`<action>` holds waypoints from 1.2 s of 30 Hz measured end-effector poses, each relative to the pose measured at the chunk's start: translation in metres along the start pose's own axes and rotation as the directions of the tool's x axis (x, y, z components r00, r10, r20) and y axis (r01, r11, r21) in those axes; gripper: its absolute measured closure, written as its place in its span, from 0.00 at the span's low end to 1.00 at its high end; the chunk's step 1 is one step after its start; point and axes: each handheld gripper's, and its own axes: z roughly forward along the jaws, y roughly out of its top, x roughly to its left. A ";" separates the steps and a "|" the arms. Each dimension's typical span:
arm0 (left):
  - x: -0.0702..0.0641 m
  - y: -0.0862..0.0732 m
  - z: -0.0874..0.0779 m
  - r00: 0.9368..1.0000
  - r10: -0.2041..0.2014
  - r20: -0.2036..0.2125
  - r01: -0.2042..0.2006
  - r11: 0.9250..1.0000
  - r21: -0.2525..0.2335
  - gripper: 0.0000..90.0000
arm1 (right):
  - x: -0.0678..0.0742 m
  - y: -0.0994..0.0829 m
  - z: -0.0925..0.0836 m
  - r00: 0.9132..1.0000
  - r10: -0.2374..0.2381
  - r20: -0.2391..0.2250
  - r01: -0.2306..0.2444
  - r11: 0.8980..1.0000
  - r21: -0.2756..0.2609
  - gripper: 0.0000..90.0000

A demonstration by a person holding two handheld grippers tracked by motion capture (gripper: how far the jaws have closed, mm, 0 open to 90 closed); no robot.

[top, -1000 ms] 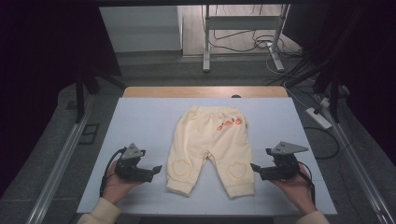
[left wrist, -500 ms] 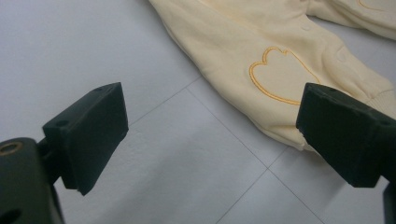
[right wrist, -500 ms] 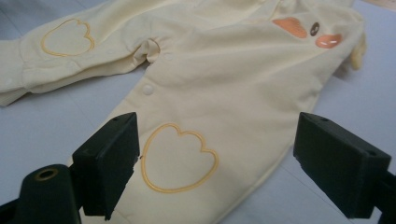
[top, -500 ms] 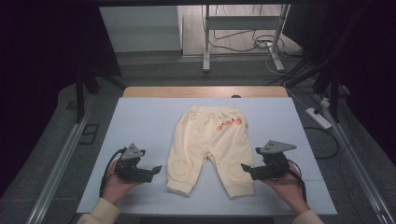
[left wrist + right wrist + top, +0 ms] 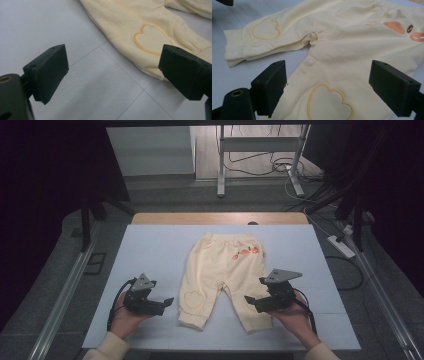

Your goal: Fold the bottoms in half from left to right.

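A pair of pale yellow baby trousers [image 5: 221, 279] lies flat on the white table [image 5: 150, 250], waistband away from me, a heart stitched on each knee. My left gripper [image 5: 168, 301] sits just beside the left trouser leg, its jaws spread wide and empty over bare table. My right gripper [image 5: 248, 300] hovers over the right leg's knee heart [image 5: 329, 103], jaws wide apart, gripping nothing.

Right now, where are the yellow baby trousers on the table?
In the high view the yellow baby trousers lie flat mid-table on the pale blue mat, waistband farthest from the person, legs between the left gripper and right gripper.
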 end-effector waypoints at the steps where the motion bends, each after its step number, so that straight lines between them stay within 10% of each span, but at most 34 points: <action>1: 0.000 0.000 0.000 1.000 0.000 0.000 0.000 1.000 0.000 0.10 | 0.001 0.001 0.001 1.000 0.000 -0.004 0.000 1.000 -0.004 0.17; 36: 0.000 0.001 0.001 1.000 0.000 -0.007 0.000 1.000 -0.002 0.10 | 0.046 0.033 0.041 0.991 -0.082 -0.106 0.084 0.996 0.007 0.17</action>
